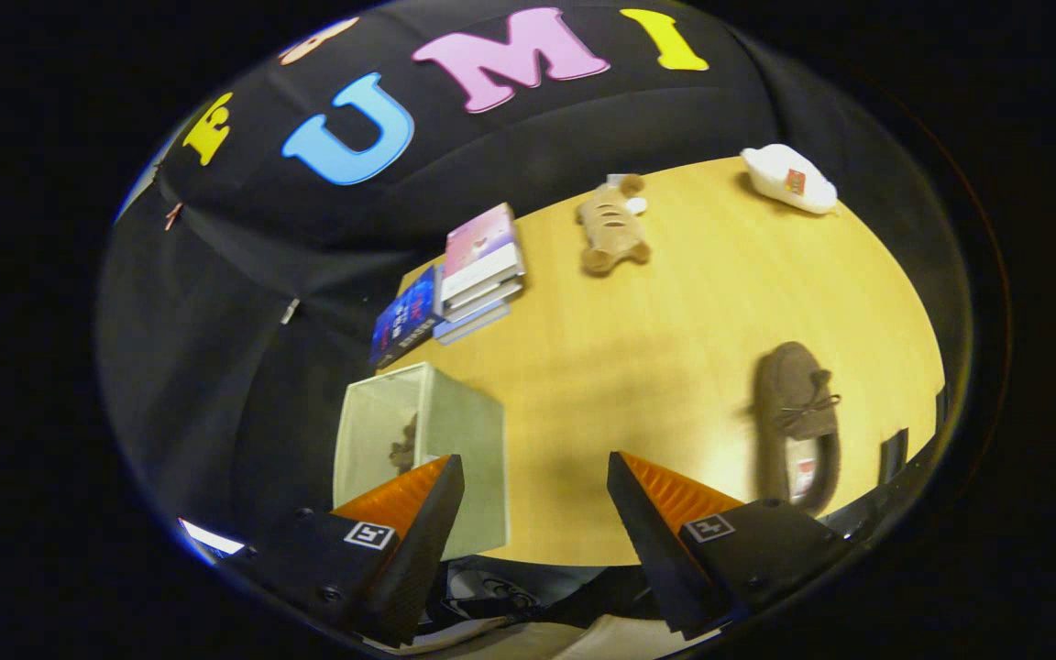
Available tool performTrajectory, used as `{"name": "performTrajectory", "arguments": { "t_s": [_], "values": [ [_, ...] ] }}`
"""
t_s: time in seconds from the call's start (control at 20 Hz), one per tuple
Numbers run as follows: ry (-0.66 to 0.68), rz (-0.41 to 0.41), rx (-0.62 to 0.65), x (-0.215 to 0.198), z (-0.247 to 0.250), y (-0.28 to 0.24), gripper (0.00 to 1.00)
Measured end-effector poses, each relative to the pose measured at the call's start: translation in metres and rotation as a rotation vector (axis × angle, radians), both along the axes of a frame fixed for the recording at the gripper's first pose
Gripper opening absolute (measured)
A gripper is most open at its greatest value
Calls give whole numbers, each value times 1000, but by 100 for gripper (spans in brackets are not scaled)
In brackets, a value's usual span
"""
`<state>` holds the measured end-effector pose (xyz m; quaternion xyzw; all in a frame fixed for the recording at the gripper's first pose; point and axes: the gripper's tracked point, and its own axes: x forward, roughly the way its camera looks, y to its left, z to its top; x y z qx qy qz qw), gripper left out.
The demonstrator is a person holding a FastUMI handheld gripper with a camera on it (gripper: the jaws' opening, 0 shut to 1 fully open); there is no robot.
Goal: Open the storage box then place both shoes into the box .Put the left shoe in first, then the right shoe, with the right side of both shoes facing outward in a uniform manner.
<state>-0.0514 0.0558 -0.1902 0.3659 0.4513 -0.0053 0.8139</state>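
Observation:
A pale fabric storage box [455, 440] stands open at the table's near left corner, just beyond my left finger. A brown shoe [404, 446] shows inside it through the open top. A second brown slipper-style shoe [798, 422] with a small bow lies on the wooden table [656, 348], beyond and to the right of my right finger, toe pointing away. My gripper [535, 472] is open, held above the table's near edge, with nothing between its fingers.
A stack of books [478, 275] and a blue book [407, 316] lie at the far left of the table. A brown plush toy [613, 229] lies at the far middle. A white object [789, 179] rests at the far right corner.

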Motion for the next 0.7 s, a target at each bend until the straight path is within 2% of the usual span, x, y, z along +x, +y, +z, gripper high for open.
{"name": "performTrajectory", "arguments": {
  "t_s": [0.2,0.4,0.5,0.7],
  "values": [
    [84,-80,-37,-36,-39,-70,98],
    [162,-113,-72,-66,-80,-118,97],
    [207,-109,-96,-79,-104,-134,97],
    [295,-48,-129,-102,-156,-145,96]
  ]
}}
